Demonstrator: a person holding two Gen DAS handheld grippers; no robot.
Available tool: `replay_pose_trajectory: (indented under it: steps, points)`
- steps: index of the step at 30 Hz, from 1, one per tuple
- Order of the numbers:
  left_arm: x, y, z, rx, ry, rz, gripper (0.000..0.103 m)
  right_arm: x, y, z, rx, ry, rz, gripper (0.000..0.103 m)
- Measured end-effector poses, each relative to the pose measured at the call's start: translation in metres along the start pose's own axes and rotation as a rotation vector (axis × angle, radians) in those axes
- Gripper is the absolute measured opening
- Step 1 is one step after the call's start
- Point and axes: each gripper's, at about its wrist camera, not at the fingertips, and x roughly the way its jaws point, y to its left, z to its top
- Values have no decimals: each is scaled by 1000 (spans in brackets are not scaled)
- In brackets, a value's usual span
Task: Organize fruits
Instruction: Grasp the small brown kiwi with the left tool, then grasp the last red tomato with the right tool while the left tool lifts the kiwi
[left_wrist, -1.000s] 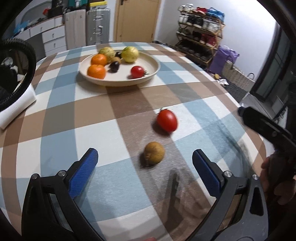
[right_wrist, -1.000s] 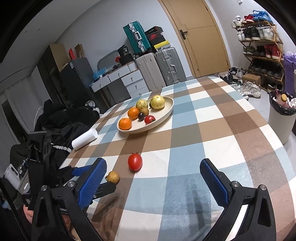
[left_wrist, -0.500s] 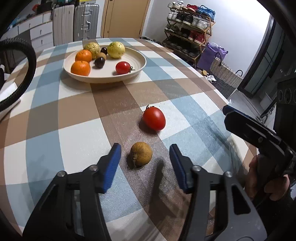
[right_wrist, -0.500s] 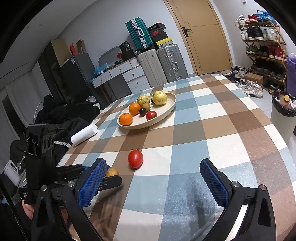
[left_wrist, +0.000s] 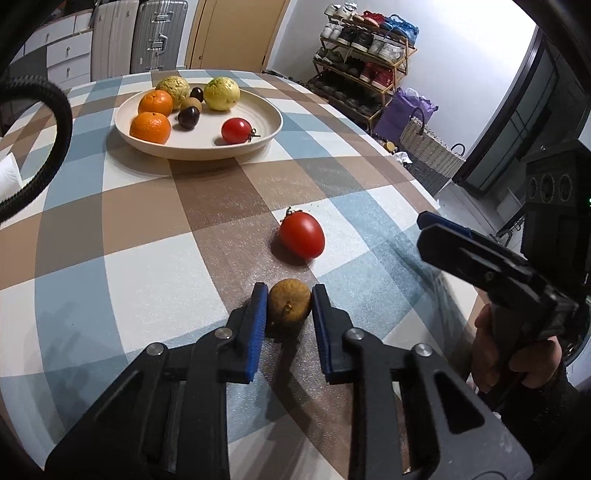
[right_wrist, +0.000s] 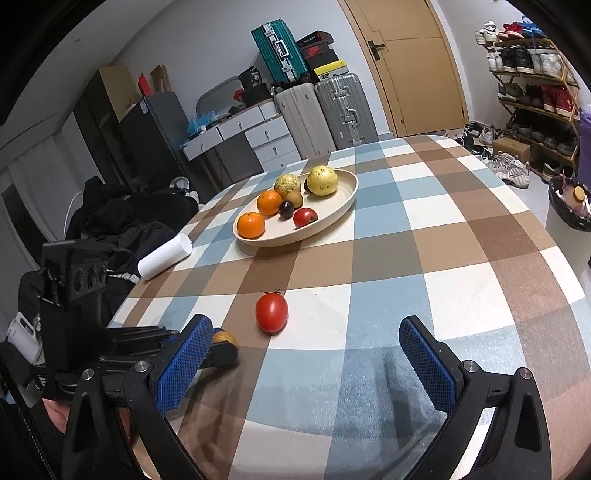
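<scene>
— While the left tongs sit low on the tabletop, what have they got?

— A small brown fruit, round and rough-skinned. Both blue pads touch its sides, so the tongs are closed down on it. It rests on the checked cloth, with its stem dimple facing the camera.

— And the loose tomato?

— Just beyond the brown fruit, towards the plate, apart from it. It is egg-shaped; its long axis runs diagonally, with the stem end pointing towards the plate.

— What does the plate hold?

— It is a shallow cream plate, well beyond the brown fruit. Inside are two oranges, a bumpy yellow-green fruit, a smooth yellow one, a dark plum-like fruit, a small brown one behind it, and a small tomato whose stem points to the plate's right rim.

— The right tongs?

— Spread wide with nothing between the pads, held over the tabletop on the near side of the loose tomato. A white paper roll lies to the left of the plate.
</scene>
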Motion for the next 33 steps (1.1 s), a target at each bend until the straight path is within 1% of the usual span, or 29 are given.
replay_pose_trajectory:
  steps: [7, 14, 22, 24, 26, 28, 30, 32, 33]
  points:
    - [-21, 10, 6, -1, -51, -17, 21, 17, 9, 4, -22, 49, 16, 103]
    - [-39, 29, 7, -27, -85, -18, 21, 44, 26, 7, -66, 127, 24, 103]
    - [-53, 51, 4, -74, -124, -29, 21, 61, 36, 12, -83, 155, 29, 101]
    - [-55, 54, 4, -81, -132, -32, 21, 64, 38, 13, -84, 168, 31, 98]
    - [-56, 55, 4, -83, -136, -31, 21, 68, 39, 13, -83, 182, 35, 88]
    - [-56, 56, 3, -86, -135, -34, 21, 70, 40, 13, -81, 192, 34, 84]
    - [-57, 58, 3, -89, -135, -35, 21, 71, 41, 13, -80, 192, 39, 77]
    - [-58, 58, 3, -89, -137, -37, 21, 72, 43, 13, -89, 192, 36, 68]
    - [-57, 59, 4, -90, -138, -36, 21, 72, 44, 13, -93, 193, 35, 65]
